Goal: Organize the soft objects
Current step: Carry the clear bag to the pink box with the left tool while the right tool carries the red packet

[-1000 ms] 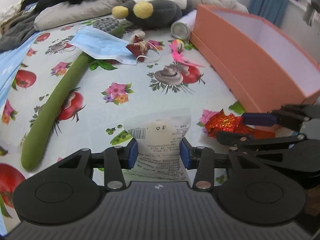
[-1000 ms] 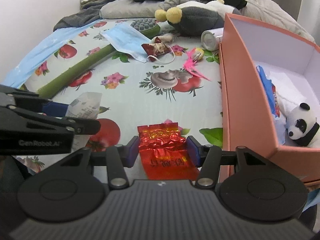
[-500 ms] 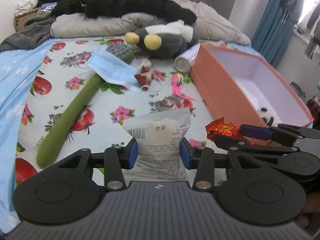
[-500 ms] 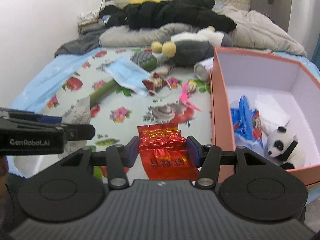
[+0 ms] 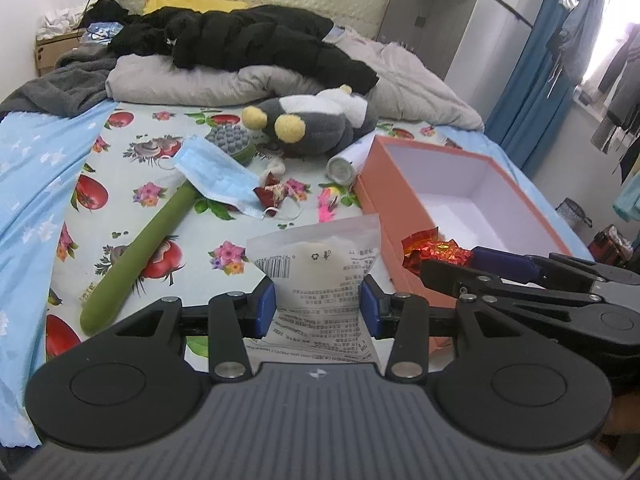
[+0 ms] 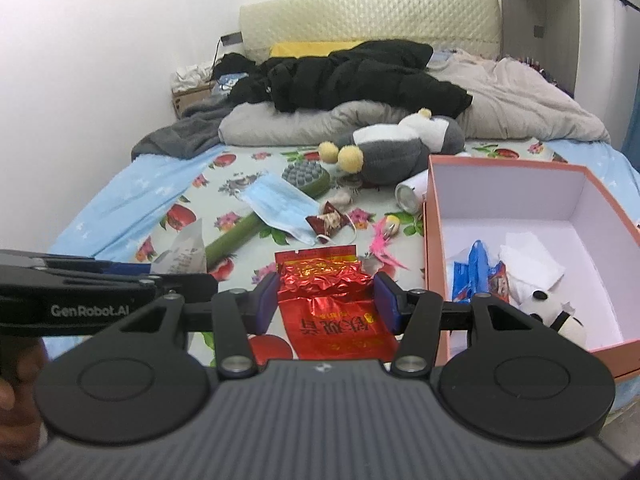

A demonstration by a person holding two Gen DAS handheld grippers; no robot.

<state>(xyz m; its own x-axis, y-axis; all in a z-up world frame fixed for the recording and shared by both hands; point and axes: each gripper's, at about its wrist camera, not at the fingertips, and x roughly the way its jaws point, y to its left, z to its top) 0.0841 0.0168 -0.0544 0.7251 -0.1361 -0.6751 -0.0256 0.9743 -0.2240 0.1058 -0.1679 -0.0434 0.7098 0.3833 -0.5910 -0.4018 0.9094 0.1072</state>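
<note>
Left gripper [image 5: 318,306] clamps white sachet [image 5: 320,276], right gripper [image 6: 326,306] clamps red foil packet [image 6: 332,304]. Both held above bedsheet; orange box [image 6: 434,240] lies right, nearer right gripper, long axis near-far.

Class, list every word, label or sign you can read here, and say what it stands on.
"GenRobot.AI": side of the left tongs.
Barcode, recycling sign: white packet; its small print is unreadable.
Gold characters, upside down: red foil packet; not legible.
Blue wrapper in orange box: print blurred.
</note>
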